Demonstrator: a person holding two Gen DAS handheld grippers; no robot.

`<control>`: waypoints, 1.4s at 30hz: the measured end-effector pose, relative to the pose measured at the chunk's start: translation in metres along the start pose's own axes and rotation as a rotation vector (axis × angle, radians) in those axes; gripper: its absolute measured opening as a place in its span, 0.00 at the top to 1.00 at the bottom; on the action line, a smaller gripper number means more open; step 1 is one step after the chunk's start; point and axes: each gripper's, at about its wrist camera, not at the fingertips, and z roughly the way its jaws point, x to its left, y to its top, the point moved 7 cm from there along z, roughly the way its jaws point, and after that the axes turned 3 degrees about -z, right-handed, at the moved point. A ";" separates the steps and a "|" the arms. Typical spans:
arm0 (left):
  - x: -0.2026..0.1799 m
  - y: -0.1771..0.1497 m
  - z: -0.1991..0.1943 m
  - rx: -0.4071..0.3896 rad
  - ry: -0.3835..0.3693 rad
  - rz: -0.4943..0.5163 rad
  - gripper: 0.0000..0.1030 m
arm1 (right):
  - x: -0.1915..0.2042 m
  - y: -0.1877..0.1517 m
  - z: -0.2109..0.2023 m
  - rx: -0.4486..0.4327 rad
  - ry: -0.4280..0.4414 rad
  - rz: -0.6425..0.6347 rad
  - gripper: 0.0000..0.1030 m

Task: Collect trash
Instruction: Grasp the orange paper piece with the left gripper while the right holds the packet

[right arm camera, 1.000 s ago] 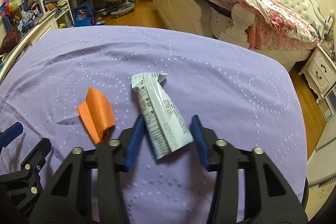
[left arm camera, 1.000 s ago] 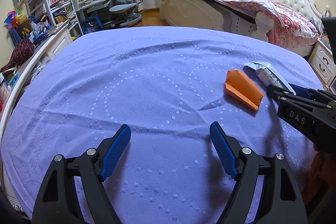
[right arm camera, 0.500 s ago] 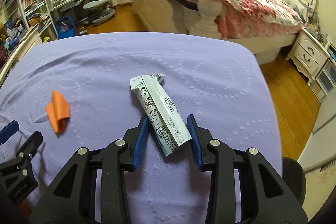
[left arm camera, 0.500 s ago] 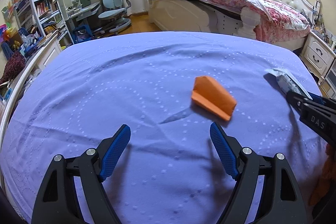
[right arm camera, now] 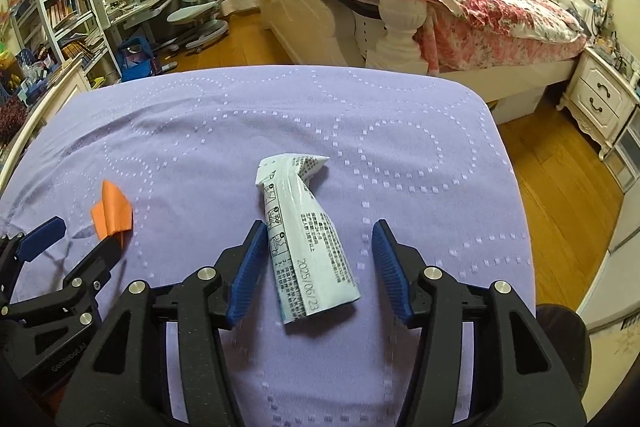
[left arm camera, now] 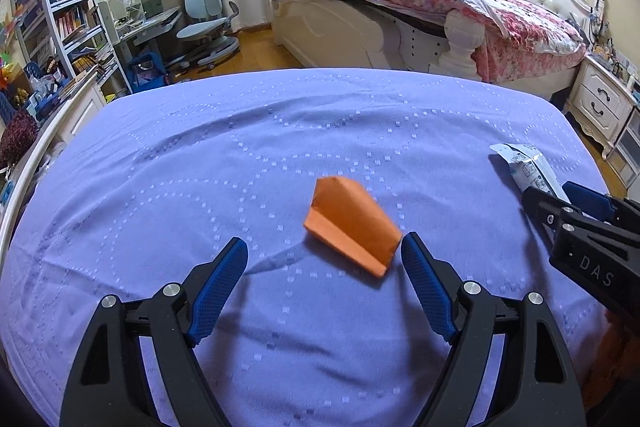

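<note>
Both tools have shifted since the earlier frames: the left tool has swung across so that the folded orange paper, formerly off to its right, now lies ahead of its spread fingers, nearer the right-hand one, while the right tool, which a moment ago had its jaws pinched close on the white printed wrapper, now stands wide open around it, the left pad just beside the wrapper's edge and the right pad well apart. Neither tool holds anything. Both pieces of trash lie flat on the purple bedspread, the orange paper left of the wrapper and well apart from it; in the left view the wrapper shows at the far right beside the other tool's tip. No bin or bag is visible in either view. The step in hand looks like lining up for a pickup of each piece. The next move probably calls for the left tool to advance a little until the orange paper sits fully between the pads, then close; the right tool needs to centre on the wrapper and close firmly, since the thin film may slip or crumple against the soft cloth.
</note>
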 end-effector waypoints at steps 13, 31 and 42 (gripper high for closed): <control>0.004 0.005 0.012 0.038 -0.085 -0.076 0.43 | 0.003 0.001 0.002 -0.001 0.005 -0.004 0.55; -0.002 -0.015 -0.013 0.020 -0.140 -0.065 0.51 | 0.012 -0.027 -0.024 -0.007 0.027 -0.001 0.71; -0.011 -0.038 -0.039 0.001 -0.143 -0.036 0.51 | 0.011 -0.056 -0.056 -0.028 0.038 0.031 0.73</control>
